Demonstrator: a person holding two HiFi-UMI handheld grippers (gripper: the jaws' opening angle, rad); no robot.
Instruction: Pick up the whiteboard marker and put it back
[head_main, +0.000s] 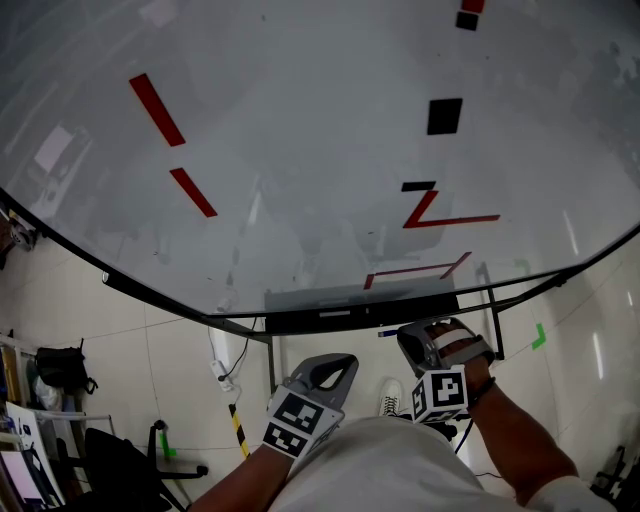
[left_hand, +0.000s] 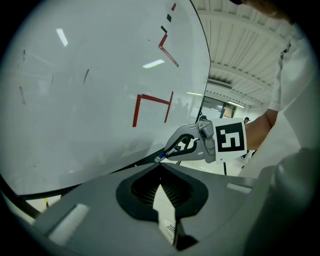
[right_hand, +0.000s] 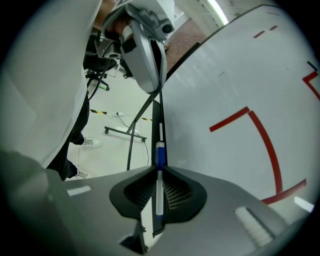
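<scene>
Put-back step: R claw (right_hand: 159, 169) pinches marker (right_hand: 160, 152) at board tray (head_main: 300, 322), L claw (left_hand: 160, 170) pressed together, empty; next: lower & release.

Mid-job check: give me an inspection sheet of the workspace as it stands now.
Surface: whiteboard with a dark tray along its lower edge.
Job's things: whiteboard marker, white body with a blue part, lined up along the tray; cannot tell whether it touches the tray.
Clutter: red marks and black squares on the board.
Grippers: right gripper shut on the marker; left gripper shut, nothing between its jaws, held back from the board.
Cables: white cable on the floor under the board.
Surroundings: tiled floor, black chair, dark bag, striped floor tape.
</scene>
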